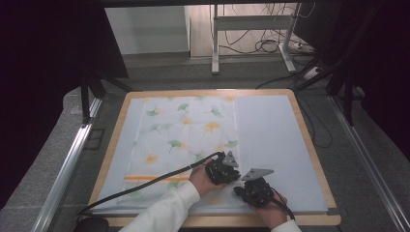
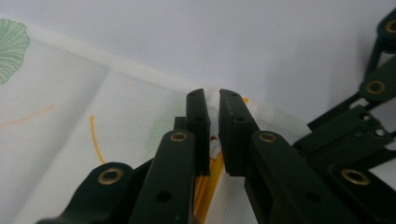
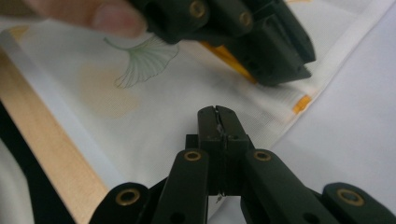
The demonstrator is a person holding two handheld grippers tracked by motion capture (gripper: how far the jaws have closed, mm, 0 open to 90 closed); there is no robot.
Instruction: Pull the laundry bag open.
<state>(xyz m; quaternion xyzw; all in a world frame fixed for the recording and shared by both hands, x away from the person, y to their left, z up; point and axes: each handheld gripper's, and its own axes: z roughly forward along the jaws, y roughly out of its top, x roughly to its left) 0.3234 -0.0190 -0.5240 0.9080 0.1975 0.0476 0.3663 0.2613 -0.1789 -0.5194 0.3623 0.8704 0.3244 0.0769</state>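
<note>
A white cloth (image 1: 183, 135) printed with green and yellow ginkgo leaves lies flat on a pale mat (image 1: 270, 135). My left gripper (image 1: 236, 175) sits at the cloth's right edge near the front. In the left gripper view it (image 2: 214, 100) is shut on a small raised fold of the cloth (image 2: 70, 116) beside an orange stripe. My right gripper (image 1: 240, 189) is just in front of it. Its jaws (image 3: 217, 112) are shut on the cloth's hem (image 3: 280, 107), with a sliver of white between the pads. The left gripper (image 3: 261, 46) is close ahead of it.
The mat lies on a wooden-edged table (image 1: 309, 145), whose light wood rim (image 3: 56, 154) runs along the near side. Bare mat stretches to the right of the cloth. A black cable (image 1: 145, 183) trails from the left gripper across the cloth's front. Beyond the table stand desk legs and floor cables.
</note>
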